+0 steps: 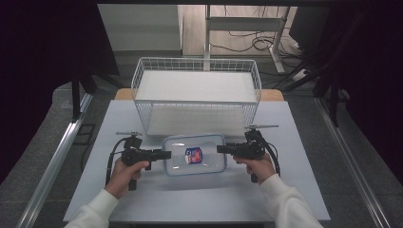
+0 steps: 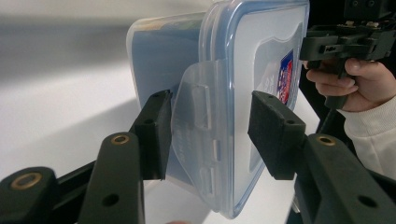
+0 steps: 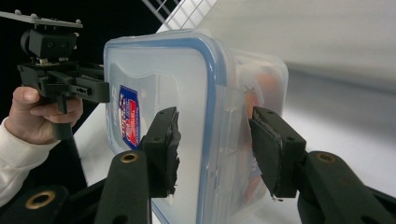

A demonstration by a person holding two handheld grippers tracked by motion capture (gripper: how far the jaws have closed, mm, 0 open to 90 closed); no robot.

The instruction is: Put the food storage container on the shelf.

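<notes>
Both grippers grasp the lidded plastic container (image 1: pixel 194 155): left gripper (image 1: pixel 164 154) clamps one end, right gripper (image 1: pixel 222 148) the other; next probably lifting it together into the wire basket (image 1: pixel 196 102)

Left gripper (image 1: pixel 167 154) held level, pointing right, jaws straddling end flap of container (image 1: pixel 194 154); one pad against flap, other pad seemingly clear of lid, so grip hard to confirm. Right gripper (image 1: pixel 219 148) held level, pointing left, jaws straddling opposite end, pads close at either side. Left hand (image 1: pixel 124 174) and right hand (image 1: pixel 259 165) wrap pistol handles; white sleeves enter from below.
</notes>
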